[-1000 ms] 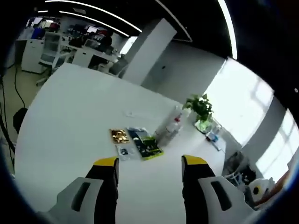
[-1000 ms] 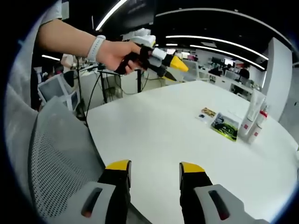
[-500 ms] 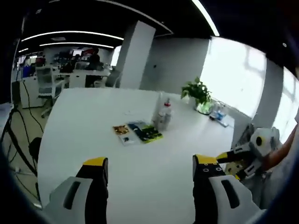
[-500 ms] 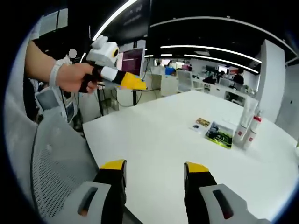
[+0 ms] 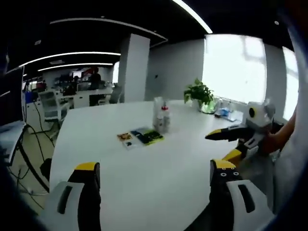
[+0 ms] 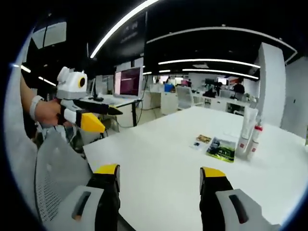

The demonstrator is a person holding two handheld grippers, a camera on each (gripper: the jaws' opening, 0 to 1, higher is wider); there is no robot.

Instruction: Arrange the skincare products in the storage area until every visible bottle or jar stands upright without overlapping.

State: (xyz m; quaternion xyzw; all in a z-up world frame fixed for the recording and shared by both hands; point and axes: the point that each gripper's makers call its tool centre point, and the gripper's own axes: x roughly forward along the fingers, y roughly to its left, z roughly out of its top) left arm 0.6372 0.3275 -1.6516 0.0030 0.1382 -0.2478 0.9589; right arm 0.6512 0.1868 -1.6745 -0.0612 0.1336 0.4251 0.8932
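Observation:
Two skincare containers stand upright side by side on the white table point(image 5: 144, 163): a tall white tube point(image 5: 157, 113) point(image 6: 246, 129) and a smaller bottle with a red cap point(image 5: 165, 117) point(image 6: 253, 138). Flat packets lie beside them: a green-and-black one point(image 5: 148, 136) point(image 6: 220, 148) and a small gold one point(image 5: 126, 138) point(image 6: 200, 140). My left gripper point(image 5: 154, 174) hangs open over the table's near edge, far from the bottles. My right gripper point(image 6: 160, 175) is open too, with nothing between its fingers. Each gripper appears in the other's view: the right gripper at the right, the left gripper at the left, held by a hand.
A grey mesh chair back point(image 6: 53, 173) stands at the table's near corner. A potted plant point(image 5: 198, 94) and small items sit at the far end of the table by the window. Desks, monitors and chairs fill the office behind.
Both cameras have swung lower and more level with the table. The jaws of both grippers have spread a little wider. The bottles and packets have not moved.

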